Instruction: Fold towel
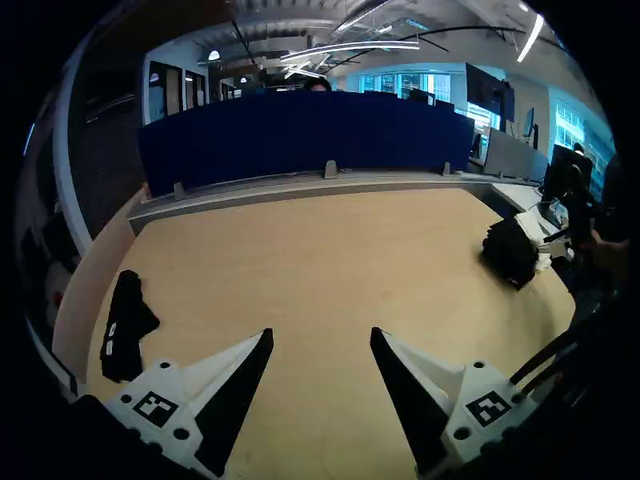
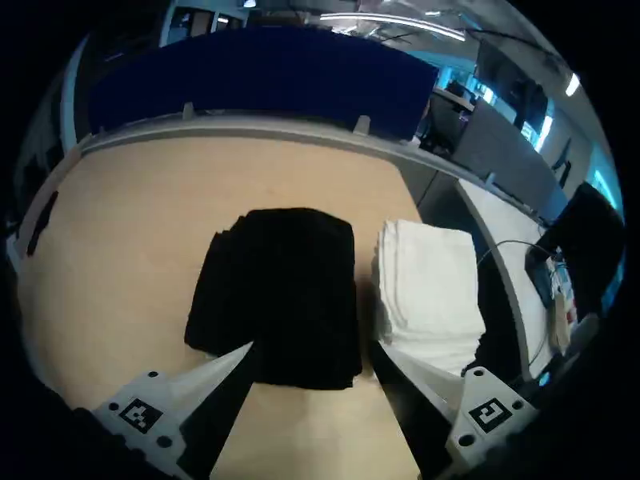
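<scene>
Office desk (image 2: 112, 256), both jaws wide apart.
Black towel (image 2: 276, 288) lies right at my right gripper (image 2: 312, 348) tips; left gripper (image 1: 320, 332) hangs over the wood.

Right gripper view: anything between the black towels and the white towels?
Nothing. Just a narrow strip of bare table separates the black towels from the white towels, as seen in the right gripper view.
</scene>
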